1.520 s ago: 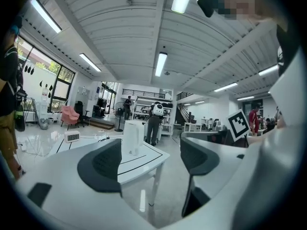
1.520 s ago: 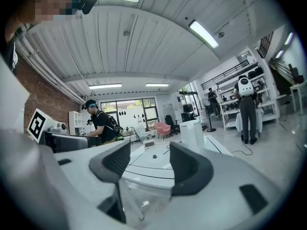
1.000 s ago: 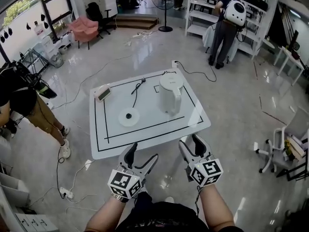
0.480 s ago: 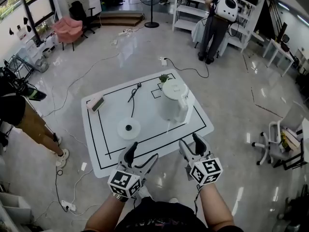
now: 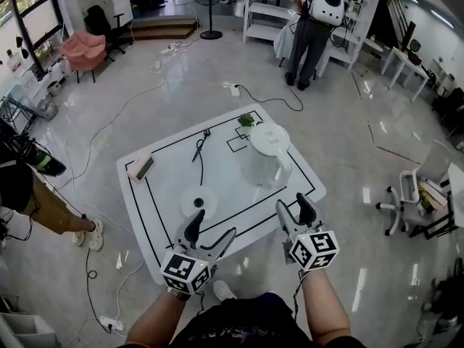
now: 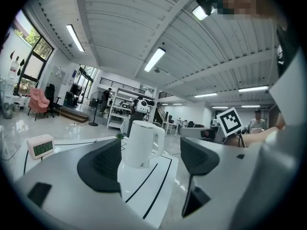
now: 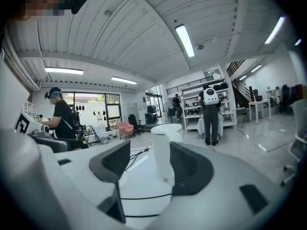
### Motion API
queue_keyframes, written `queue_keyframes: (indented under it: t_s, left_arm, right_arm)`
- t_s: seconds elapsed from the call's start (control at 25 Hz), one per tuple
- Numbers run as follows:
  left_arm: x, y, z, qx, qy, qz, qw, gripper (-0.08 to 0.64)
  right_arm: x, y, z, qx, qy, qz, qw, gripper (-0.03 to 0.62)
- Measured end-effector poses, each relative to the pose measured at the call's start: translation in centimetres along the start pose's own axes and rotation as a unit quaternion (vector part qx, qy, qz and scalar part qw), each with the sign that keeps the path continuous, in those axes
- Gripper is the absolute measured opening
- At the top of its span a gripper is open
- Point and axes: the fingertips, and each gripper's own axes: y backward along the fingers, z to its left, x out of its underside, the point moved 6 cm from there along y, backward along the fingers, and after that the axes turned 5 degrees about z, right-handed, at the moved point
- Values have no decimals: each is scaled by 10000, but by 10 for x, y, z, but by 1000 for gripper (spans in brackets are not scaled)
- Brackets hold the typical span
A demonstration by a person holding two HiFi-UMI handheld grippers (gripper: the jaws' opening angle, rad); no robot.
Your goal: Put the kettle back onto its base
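A white electric kettle [image 5: 267, 156] stands upright on the right part of a low white table [image 5: 167, 216] marked with black lines. Its round white base [image 5: 198, 201] with a dark centre lies on the table's near left, a black cord running back from it. Both grippers hover at the table's near edge, short of the kettle. My left gripper [image 5: 210, 230] is open and holds nothing; my right gripper [image 5: 296, 207] is open too. The kettle [image 6: 142, 143] stands ahead between the jaws in the left gripper view. It shows the same way as the kettle [image 7: 162, 153] in the right gripper view.
A small digital clock [image 5: 141, 168] sits at the table's far left corner and a small green plant [image 5: 247, 119] at the far edge. Cables cross the shiny floor. A person [image 5: 315, 27] stands at shelves behind, another person [image 5: 29, 187] at left. An office chair [image 5: 417, 201] is at right.
The view has drawn closer to the table and swung around it. Both grippers stay open and have moved forward to the table's near edge.
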Motion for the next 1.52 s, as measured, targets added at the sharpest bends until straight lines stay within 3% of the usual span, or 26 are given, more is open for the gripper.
queue_keyframes:
  t_s: [0.28,0.6,1.04,1.52]
  left_arm:
    - [-3,-4,17,22,4,65,10000,373]
    - [-10,-25,27,-290,89,-1,9995,373]
    - [-22,-71,37,-730,222,-71,9971,371]
    - [-23,-98,35,-871,306,13,9957,371]
  right_arm:
    - [-6,-22,-11,185,-52,42,9998,242]
    - [-7,-61,-38,175,81,352,9992,242]
    - [-5,-117,-70,-274,217,738,9967,242]
    - [13,-145,-84,-523,422,1278,9895,242]
